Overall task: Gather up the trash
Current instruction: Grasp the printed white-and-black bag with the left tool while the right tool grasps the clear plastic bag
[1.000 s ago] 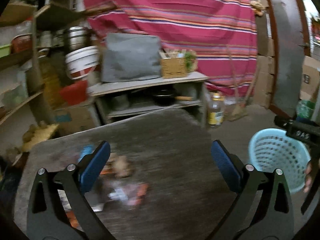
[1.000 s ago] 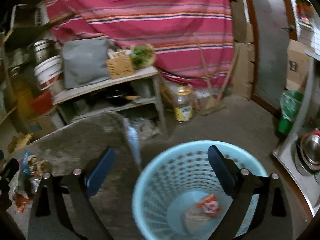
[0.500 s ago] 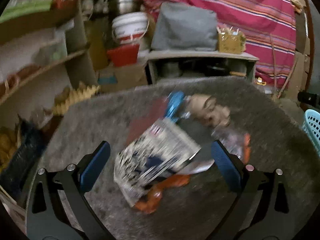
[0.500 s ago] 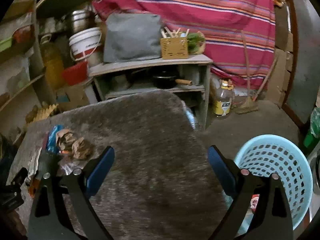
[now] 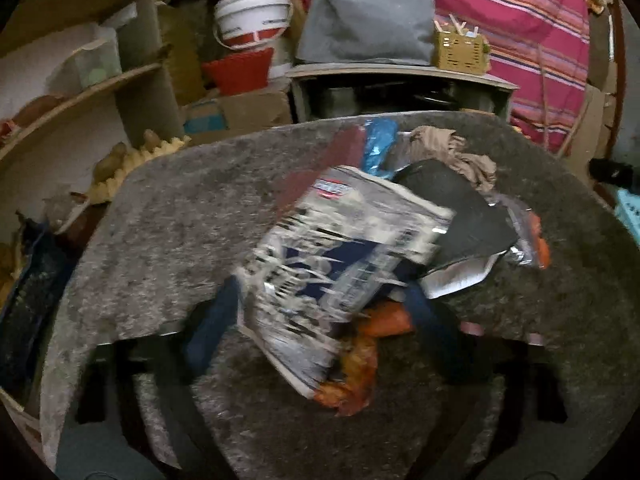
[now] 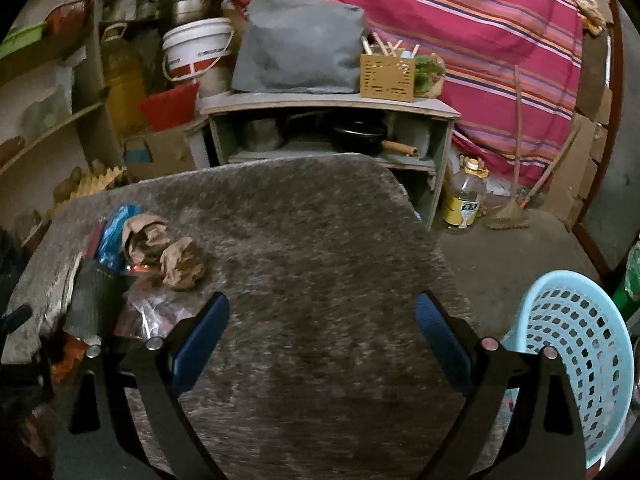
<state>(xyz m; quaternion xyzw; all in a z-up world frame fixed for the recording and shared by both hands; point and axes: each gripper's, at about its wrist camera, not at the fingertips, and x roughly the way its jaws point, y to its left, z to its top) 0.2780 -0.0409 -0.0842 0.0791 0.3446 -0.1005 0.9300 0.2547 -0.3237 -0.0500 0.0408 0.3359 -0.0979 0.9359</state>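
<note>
Left tongs (image 5: 320, 328) closing around the printed wrapper (image 5: 340, 264) on the counter (image 5: 180, 220) — contact unclear; right tongs (image 6: 322, 332) released, basket (image 6: 576, 356) at three o'clock.

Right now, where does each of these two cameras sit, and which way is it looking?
Left wrist: on the left gripper, angled down at the trash pile; its closing jaws flank the printed packet.
Right wrist: on the right gripper, open, over bare table; blue basket at right.
Shared: the table, crumpled brown paper, grey cushion.
</note>
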